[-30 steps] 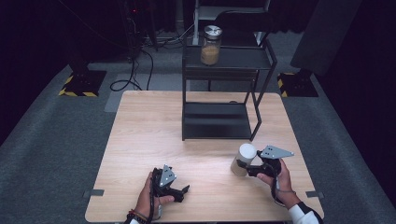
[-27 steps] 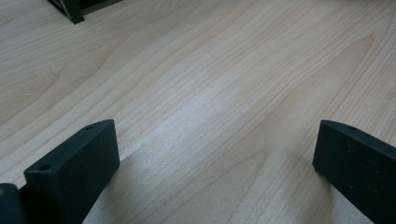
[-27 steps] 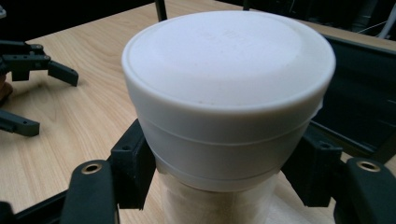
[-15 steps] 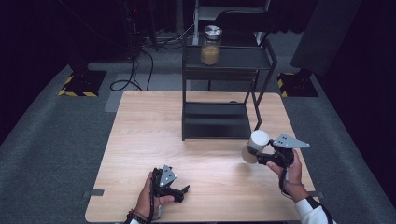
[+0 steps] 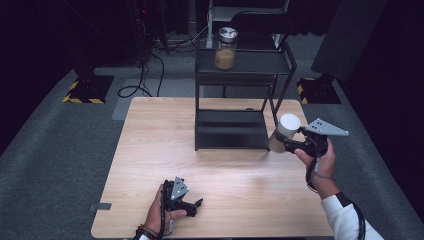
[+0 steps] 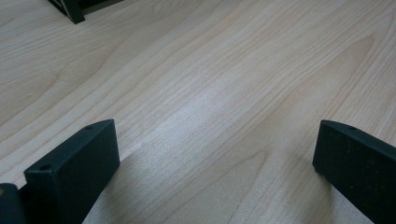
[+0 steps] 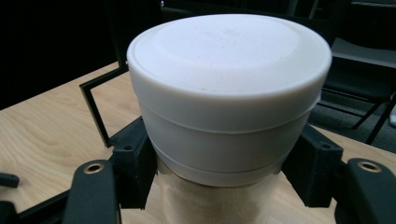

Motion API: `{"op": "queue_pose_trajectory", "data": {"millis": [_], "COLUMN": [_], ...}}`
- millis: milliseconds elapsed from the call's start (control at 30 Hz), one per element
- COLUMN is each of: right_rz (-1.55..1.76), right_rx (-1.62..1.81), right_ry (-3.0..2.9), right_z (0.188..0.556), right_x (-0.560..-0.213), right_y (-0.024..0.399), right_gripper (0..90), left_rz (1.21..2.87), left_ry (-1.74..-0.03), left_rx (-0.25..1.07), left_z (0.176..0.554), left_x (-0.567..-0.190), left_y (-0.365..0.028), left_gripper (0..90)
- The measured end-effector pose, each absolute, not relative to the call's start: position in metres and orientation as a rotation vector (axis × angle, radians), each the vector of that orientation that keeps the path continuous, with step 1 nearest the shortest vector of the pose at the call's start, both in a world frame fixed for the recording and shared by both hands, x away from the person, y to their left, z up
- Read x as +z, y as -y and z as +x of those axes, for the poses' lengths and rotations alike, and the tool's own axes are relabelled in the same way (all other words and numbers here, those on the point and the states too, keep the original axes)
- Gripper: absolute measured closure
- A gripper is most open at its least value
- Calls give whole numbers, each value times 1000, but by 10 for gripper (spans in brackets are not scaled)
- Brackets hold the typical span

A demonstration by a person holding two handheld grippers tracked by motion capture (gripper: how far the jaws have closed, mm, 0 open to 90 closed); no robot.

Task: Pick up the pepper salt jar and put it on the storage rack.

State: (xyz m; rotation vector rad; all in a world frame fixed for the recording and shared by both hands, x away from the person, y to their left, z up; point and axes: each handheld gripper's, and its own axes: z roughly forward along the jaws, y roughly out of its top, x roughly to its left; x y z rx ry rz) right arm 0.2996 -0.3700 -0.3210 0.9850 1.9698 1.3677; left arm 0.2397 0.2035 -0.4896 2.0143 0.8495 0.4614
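My right gripper (image 5: 286,143) is shut on a jar with a white lid (image 5: 285,132) and pale tan contents, held in the air above the table's right side, beside the black shelf rack (image 5: 235,131). The right gripper view has the white lid (image 7: 229,79) close up, with both jaws pressed against the jar just under it. A second jar with a metal lid (image 5: 226,48) stands on the rack's top shelf. My left gripper (image 5: 192,205) rests low near the table's front edge, open, with bare wood between its jaws (image 6: 215,154).
The wooden table (image 5: 150,150) has bare room at left and centre. The rack's lower shelf (image 5: 230,135) is bare. Beyond the table are a dark floor, cables (image 5: 135,85) and yellow-black striped stand bases (image 5: 85,95).
My right gripper has lifted the white-lidded jar off the table and carried it up and to the right, toward the rack. The left gripper has stayed put.
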Motion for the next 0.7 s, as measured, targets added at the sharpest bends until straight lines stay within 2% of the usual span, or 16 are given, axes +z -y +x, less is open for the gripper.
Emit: {"op": "queue_pose_trajectory", "data": {"millis": [700], "right_rz": [989], "right_rx": [1338], "right_ry": [-1879], "right_z": [321], "right_x": [-245], "right_y": [349], "right_gripper": [342], "left_rz": [2014], "left_ry": [-850], "left_rx": [461], "left_z": [240], "left_x": [-490], "left_y": [-203], "left_gripper": [4]}}
